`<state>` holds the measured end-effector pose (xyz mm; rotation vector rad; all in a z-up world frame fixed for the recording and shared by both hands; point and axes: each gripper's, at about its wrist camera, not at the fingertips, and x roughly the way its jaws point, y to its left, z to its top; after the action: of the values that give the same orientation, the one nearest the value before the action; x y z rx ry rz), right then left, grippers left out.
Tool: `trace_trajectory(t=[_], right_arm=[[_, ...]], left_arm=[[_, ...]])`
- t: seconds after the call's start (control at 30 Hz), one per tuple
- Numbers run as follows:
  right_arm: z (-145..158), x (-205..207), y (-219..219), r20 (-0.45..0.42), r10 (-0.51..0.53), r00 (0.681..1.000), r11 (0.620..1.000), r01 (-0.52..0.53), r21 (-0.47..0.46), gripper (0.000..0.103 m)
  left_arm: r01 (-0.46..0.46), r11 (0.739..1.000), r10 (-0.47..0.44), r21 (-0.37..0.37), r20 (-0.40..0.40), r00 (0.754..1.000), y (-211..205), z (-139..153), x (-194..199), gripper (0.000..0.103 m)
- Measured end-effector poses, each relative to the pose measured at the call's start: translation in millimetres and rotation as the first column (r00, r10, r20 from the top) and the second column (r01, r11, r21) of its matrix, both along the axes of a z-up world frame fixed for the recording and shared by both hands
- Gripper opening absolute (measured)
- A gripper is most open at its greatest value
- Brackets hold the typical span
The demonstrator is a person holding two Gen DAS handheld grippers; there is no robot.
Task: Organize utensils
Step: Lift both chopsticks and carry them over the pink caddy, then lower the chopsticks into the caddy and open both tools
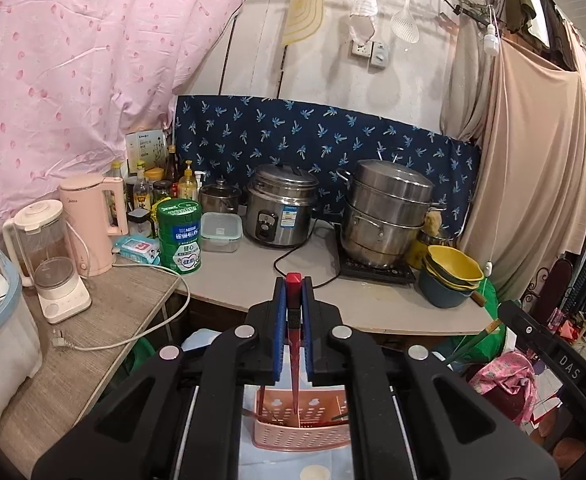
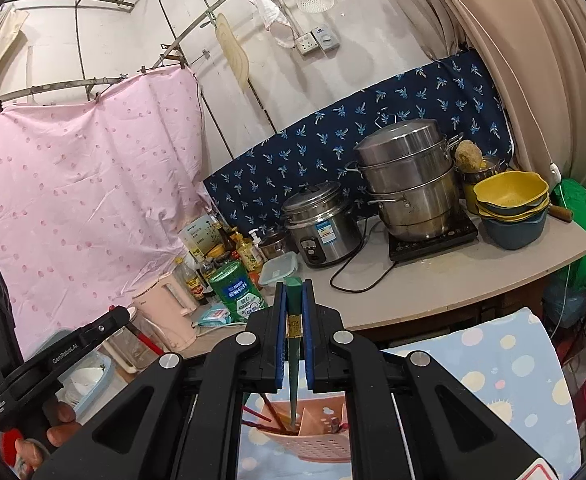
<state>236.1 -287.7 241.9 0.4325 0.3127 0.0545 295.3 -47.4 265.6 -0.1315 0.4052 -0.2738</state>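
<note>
My left gripper (image 1: 294, 294) is shut on a red chopstick (image 1: 294, 344) that hangs tip down over the pink perforated utensil basket (image 1: 301, 432). My right gripper (image 2: 294, 300) is shut on a green chopstick (image 2: 294, 356), its tip inside the same pink basket (image 2: 313, 444). More red chopsticks (image 2: 265, 412) lean in the basket's left compartment. In the right wrist view the left gripper's handle (image 2: 53, 356) shows at the lower left, held by a hand (image 2: 53, 432). The right gripper's body (image 1: 553, 348) shows at the right edge of the left wrist view.
The basket rests on a blue dotted cloth (image 2: 505, 364). Beyond it a counter (image 1: 253, 280) carries a rice cooker (image 1: 281, 210), a stacked steel steamer (image 1: 389, 216), yellow and blue bowls (image 1: 451, 280), a green tin (image 1: 179, 236), a pink kettle (image 1: 93, 220) and a blender (image 1: 49, 256).
</note>
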Motion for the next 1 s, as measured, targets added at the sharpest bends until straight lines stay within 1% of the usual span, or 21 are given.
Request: trace_trajectory(t=[0.07, 0.27, 0.6, 0.83, 0.9, 1.0], right_arm=[[-6, 10, -1, -0.016, -0.004, 1.0, 1.0, 0.004, -0.011, 0.007], [-36, 37, 1, -0.09, -0.005, 0.996, 1.0, 0.003, -0.026, 0.007], [-79, 65, 9, -0.192, -0.009, 0.981, 0.999, -0.002, -0.054, 0.007], [-87, 68, 11, -0.217, -0.012, 0.976, 0.998, -0.003, -0.069, 0.008], [-87, 67, 12, -0.213, -0.013, 0.977, 0.998, -0.002, -0.071, 0.011], [-85, 64, 13, -0.204, -0.017, 0.979, 0.997, 0.001, -0.076, 0.012]], left_arm=[[-0.006, 1.0, 0.006, 0.003, -0.017, 1.0, -1, -8, 10, 0.007], [-0.009, 1.0, 0.009, -0.001, -0.073, 0.997, -1, -36, 32, 0.007], [-0.006, 1.0, 0.008, 0.011, -0.139, 0.99, -7, -71, 50, 0.007], [-0.004, 1.0, 0.007, 0.022, -0.175, 0.985, -8, -86, 55, 0.008], [-0.004, 1.0, 0.007, 0.017, -0.178, 0.984, -8, -88, 54, 0.008], [-0.005, 1.0, 0.01, 0.027, -0.179, 0.984, -8, -88, 52, 0.01]])
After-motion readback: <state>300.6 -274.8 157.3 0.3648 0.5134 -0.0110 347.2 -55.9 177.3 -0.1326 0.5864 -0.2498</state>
